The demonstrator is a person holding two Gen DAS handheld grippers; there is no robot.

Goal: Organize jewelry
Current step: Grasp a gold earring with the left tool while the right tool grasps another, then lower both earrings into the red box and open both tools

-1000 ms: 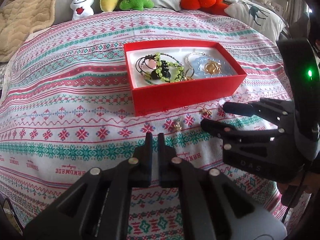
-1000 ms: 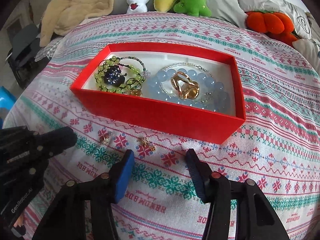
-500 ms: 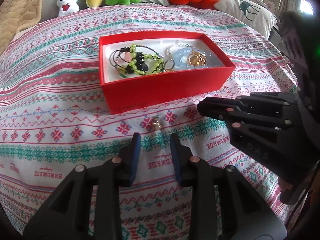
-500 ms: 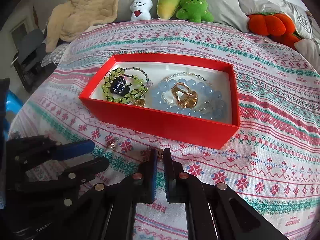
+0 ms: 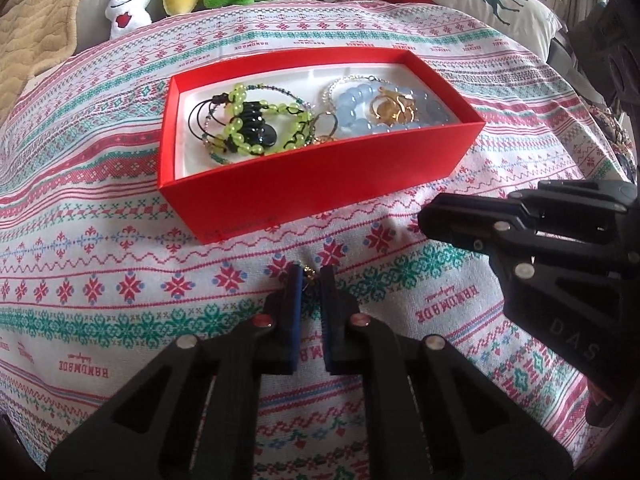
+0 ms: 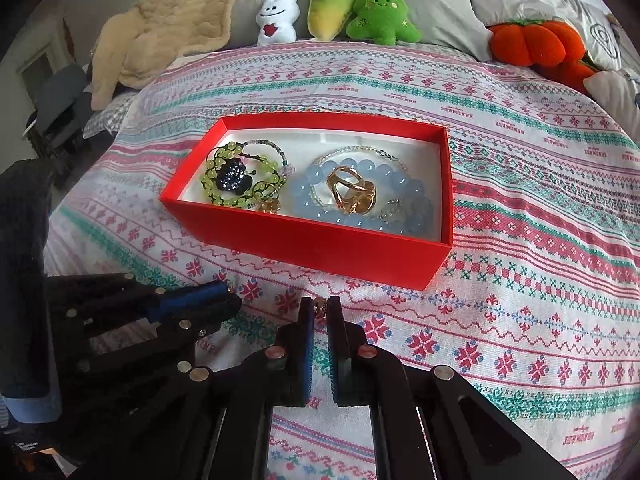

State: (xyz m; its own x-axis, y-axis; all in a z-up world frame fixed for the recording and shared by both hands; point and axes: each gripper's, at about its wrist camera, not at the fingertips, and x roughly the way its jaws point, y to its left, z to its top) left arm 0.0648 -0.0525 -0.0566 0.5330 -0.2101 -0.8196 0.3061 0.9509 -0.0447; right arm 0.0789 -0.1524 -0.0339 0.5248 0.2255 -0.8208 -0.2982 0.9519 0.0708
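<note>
Both pinched shut on tiny gold earrings, just in front of the red box.
Left gripper (image 5: pixel 309 276) just closed onto a small gold earring (image 5: pixel 308 271); right gripper (image 6: pixel 319 307) clamped on a second gold earring (image 6: pixel 320 306), both low over the patterned bedspread (image 6: pixel 520 300). Behind them the red box (image 6: pixel 320 240), with green bead bracelet (image 6: pixel 240 176), blue bead bracelet (image 6: pixel 360 200) and gold ring (image 6: pixel 352 192) inside. Beyond the box, plush toys (image 6: pixel 360 12).
</note>
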